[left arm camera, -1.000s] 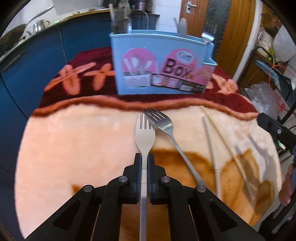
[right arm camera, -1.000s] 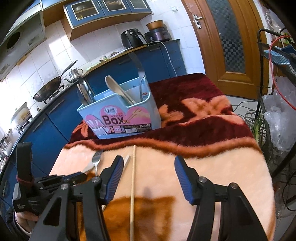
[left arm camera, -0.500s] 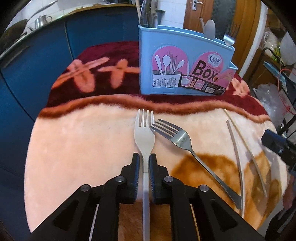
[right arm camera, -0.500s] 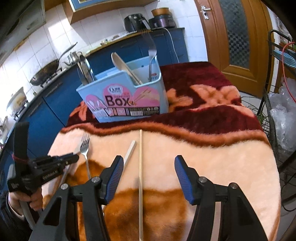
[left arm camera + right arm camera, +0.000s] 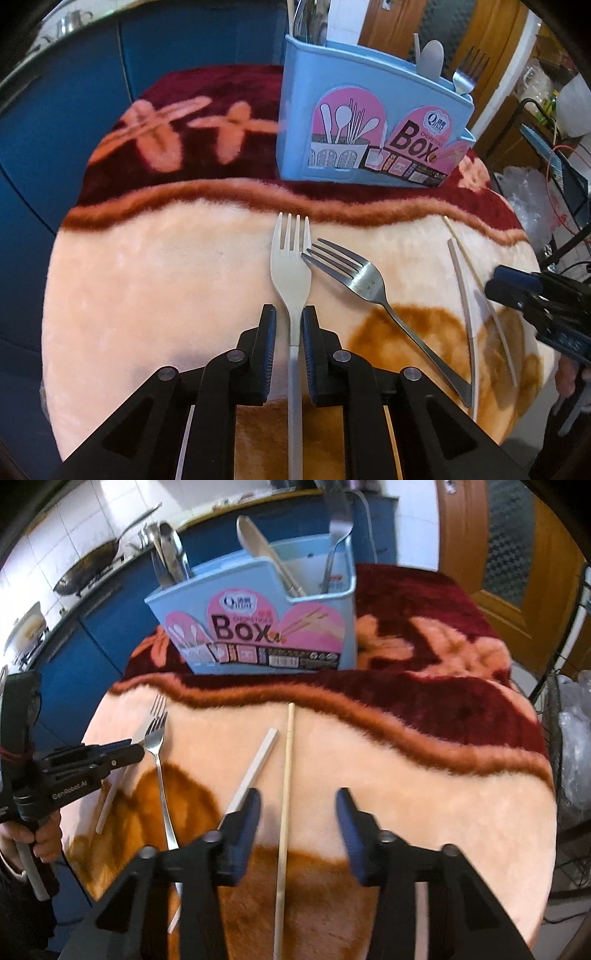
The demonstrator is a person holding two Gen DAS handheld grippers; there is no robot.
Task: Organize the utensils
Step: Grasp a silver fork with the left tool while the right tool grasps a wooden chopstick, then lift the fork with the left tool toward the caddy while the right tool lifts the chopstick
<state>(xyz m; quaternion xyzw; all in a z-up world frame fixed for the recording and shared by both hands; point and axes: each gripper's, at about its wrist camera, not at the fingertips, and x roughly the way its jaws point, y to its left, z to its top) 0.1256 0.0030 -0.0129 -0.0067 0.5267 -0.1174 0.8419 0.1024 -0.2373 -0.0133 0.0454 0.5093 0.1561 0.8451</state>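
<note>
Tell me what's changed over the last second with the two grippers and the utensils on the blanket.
The left gripper let go: its fingers, shut on the white plastic fork before, now stand slightly apart around its neck, and it drew closer to the light blue utensil box. The right gripper stayed open but came down over the thin wooden chopstick. The steel fork and white chopstick lie unmoved.
</note>
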